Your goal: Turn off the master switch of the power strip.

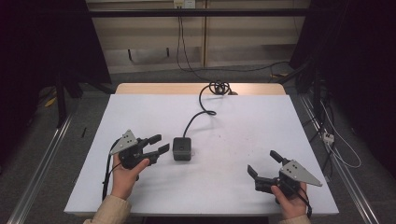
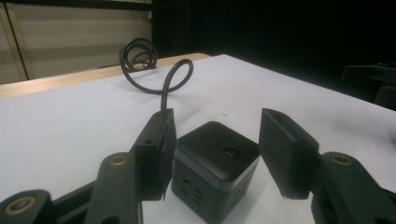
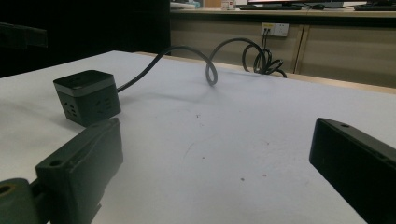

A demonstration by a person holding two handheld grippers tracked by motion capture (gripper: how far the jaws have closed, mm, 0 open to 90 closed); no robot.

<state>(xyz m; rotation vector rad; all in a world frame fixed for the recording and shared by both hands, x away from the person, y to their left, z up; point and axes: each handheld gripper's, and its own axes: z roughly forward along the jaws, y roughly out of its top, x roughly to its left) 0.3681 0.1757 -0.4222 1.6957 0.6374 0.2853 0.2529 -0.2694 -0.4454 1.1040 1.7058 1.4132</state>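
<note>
A small black cube (image 1: 182,148) with a cord (image 1: 198,114) sits in the middle of the white surface (image 1: 243,126). The left gripper (image 1: 160,144) is just beside it — in the left gripper view its fingers (image 2: 156,154) stand on both sides of the cube, maybe not touching yet. The right gripper (image 1: 264,163) rests well apart — fingers wide open, holding nothing

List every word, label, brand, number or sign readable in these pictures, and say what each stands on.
None can be read.
Black cube-shaped power socket block: a small button on top and socket holes on the sides, no legible print.
White wall outlet plate behind the table: too small and blurred to read.
White table top: bears no writing.
</note>
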